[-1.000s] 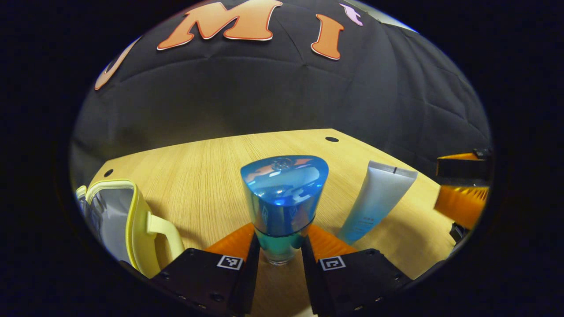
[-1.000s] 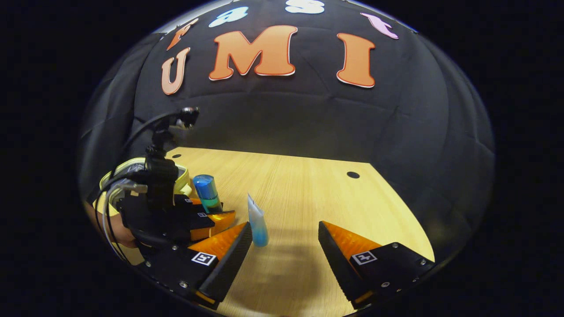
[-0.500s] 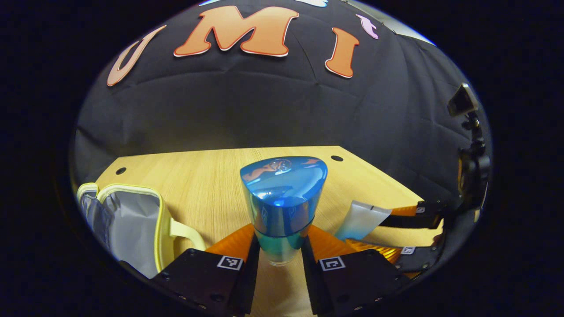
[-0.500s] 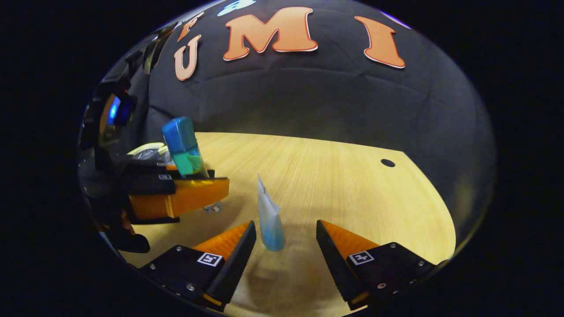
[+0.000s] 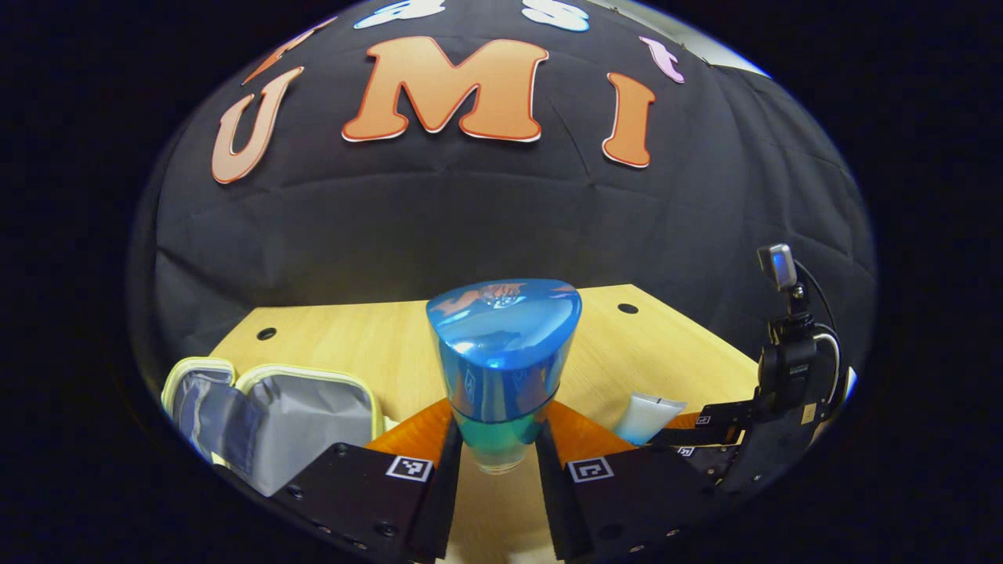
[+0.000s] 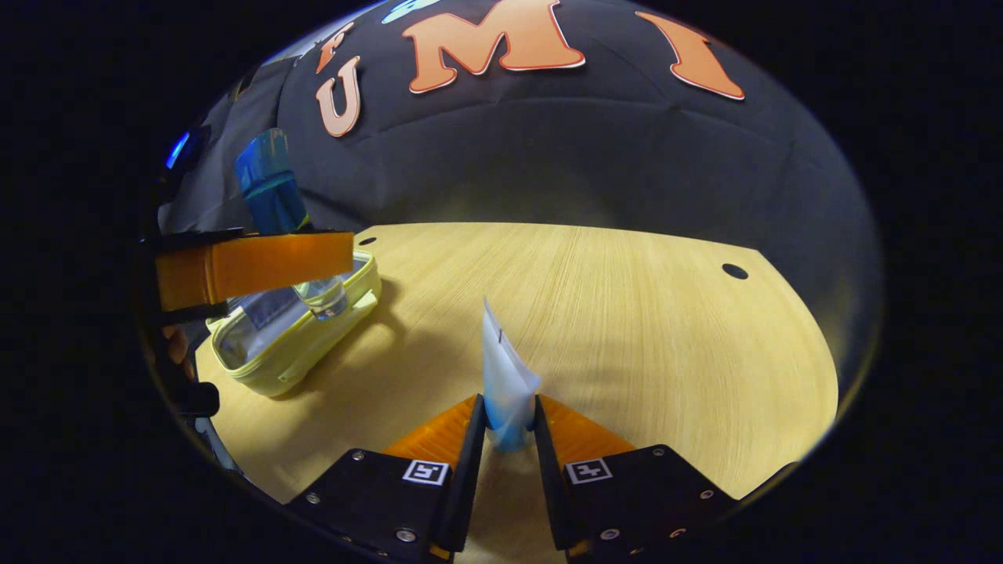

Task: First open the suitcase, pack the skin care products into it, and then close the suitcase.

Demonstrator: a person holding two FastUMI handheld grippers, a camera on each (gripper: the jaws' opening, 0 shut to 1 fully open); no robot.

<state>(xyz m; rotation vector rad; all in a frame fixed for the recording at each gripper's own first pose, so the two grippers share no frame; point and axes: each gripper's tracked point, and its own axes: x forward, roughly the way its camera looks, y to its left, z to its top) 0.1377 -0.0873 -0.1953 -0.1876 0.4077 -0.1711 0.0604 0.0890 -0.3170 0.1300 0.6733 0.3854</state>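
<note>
In the left gripper view my left gripper (image 5: 497, 450) is shut on a blue-capped bottle (image 5: 501, 356) with a teal glass body, held upright above the table. The small yellow suitcase (image 5: 274, 423) lies open at lower left, its grey lining showing. In the right gripper view my right gripper (image 6: 508, 439) is shut on the lower end of a white-and-blue tube (image 6: 504, 384), which stands upright. The right gripper view also shows the left gripper (image 6: 258, 262) holding the bottle (image 6: 270, 188) above the open suitcase (image 6: 294, 325). The tube (image 5: 649, 415) and right gripper (image 5: 717, 431) appear at lower right in the left gripper view.
The wooden table (image 6: 627, 329) has small round holes (image 6: 734, 271) near its far corners. The black cloth wall stands close behind the table's far edge. A hand (image 6: 176, 345) shows behind the left gripper.
My right gripper has shut on the tube, which was standing free between its open fingers. My left gripper has lifted the bottle and carried it over the open suitcase.
</note>
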